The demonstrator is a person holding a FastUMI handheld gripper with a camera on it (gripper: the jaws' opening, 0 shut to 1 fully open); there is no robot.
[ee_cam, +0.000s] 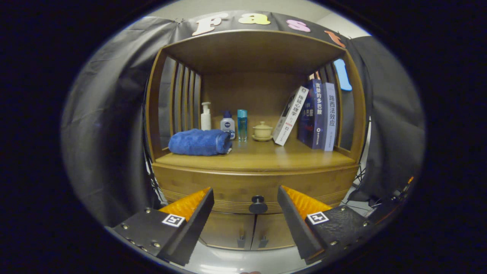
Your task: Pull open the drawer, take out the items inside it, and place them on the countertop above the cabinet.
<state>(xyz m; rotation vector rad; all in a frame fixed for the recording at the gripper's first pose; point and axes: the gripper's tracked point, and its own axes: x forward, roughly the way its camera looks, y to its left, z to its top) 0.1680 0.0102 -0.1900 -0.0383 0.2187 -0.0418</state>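
A wooden cabinet stands ahead of me. Its drawer [228,188] is closed, with a dark round knob [258,204] on its front. The knob sits between my two fingers and a little beyond them. My gripper [245,196] is open, with nothing between the fingers. Above the drawer lies the wooden countertop [262,156], under an open shelf roof. Whatever is inside the drawer is hidden.
On the countertop lie a folded blue towel [199,142], a white pump bottle [206,116], a small white bottle [228,124], a blue tube [242,125], a lidded cup [262,131] and three books [314,114]. Two small doors [249,232] sit below the drawer.
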